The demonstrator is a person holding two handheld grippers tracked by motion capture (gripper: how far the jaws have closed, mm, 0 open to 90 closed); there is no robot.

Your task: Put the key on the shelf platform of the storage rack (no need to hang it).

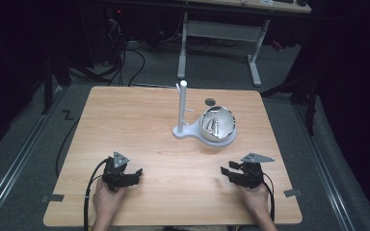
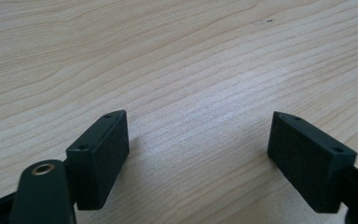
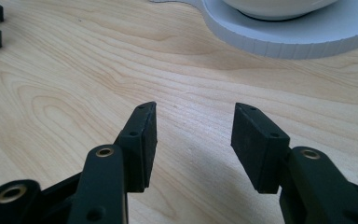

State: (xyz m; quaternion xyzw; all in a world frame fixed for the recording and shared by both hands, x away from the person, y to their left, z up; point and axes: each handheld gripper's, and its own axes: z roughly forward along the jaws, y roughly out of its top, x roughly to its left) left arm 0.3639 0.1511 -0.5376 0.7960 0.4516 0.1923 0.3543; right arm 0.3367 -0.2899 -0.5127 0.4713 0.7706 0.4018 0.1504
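Here, from the largest thing down:

Table (image 1: 139, 125): light wooden top; both grippers sit at its near edge, well apart from each other.

White stand (image 1: 185, 129): right of centre and toward the far side, a flat white base with an upright white post (image 1: 183, 103) at its left end; its base edge shows at the top of the right gripper view (image 3: 284, 39).

Metal bowl (image 1: 217, 124): shiny, resting on the right part of the stand's base and tilted so its open face shows; something small and metallic lies inside, too small to tell what.

Left gripper (image 1: 134, 174): near left, held in the person's left hand (image 1: 108, 201), jaws spread wide over bare wood with nothing between them (image 2: 198, 140).

Right gripper (image 1: 225, 172): near right, held in the right hand (image 1: 257, 199), jaws released and apart, nothing between them (image 3: 193, 135); the stand's base lies ahead of it, not touched.

Dark disc (image 1: 210, 101): small and round, on the table just beyond the bowl.
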